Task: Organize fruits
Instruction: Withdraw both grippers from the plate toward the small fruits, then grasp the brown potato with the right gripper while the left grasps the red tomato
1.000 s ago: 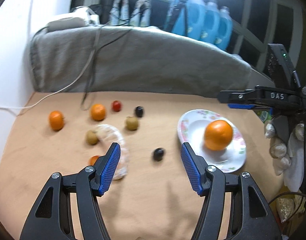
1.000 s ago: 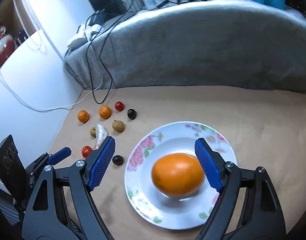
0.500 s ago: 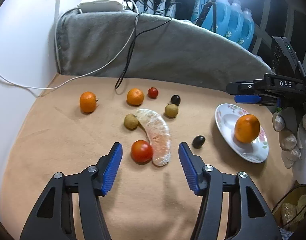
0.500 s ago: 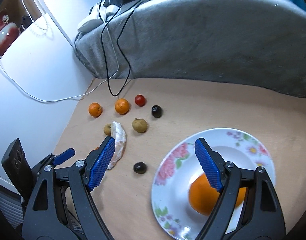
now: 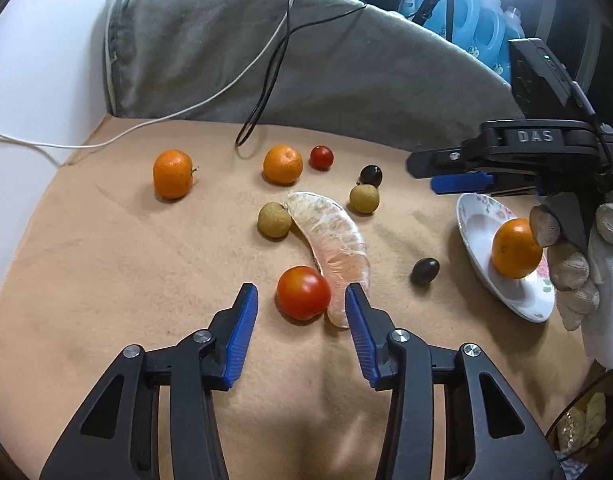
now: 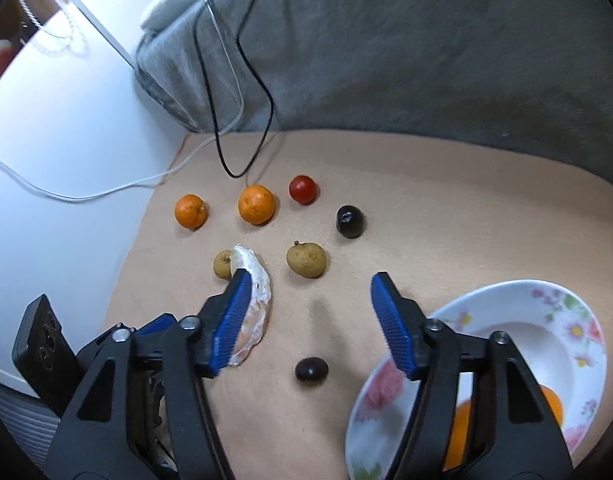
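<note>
My left gripper (image 5: 301, 300) is low over the tan cloth, jaws closing around a red tomato (image 5: 303, 292), with the pads still clear of it. A peeled pomelo segment (image 5: 334, 240) touches the tomato's right side. My right gripper (image 6: 311, 284) is also closing, with nothing in its grip. A dark grape (image 6: 311, 369) lies on the cloth in the gap between its fingers. At the right, a big orange (image 5: 514, 254) rests on the flowered plate (image 5: 478, 240). Two mandarins (image 5: 172, 174) (image 5: 283, 164), a small tomato (image 5: 321, 157), two longans (image 5: 274, 220) (image 5: 364, 199) and another grape (image 5: 371, 175) lie further back.
A grey blanket-covered bulk (image 5: 306, 60) runs along the back edge, with a black cable (image 5: 266, 92) and a white cable (image 5: 166, 120) trailing onto the cloth. A white wall (image 5: 34, 80) bounds the left side. A gloved hand (image 5: 574, 268) holds the right gripper beside the plate.
Both grippers swung left, away from the plate and toward the loose fruit. The left one sank onto the red tomato and narrowed. The right one left the orange and narrowed.
</note>
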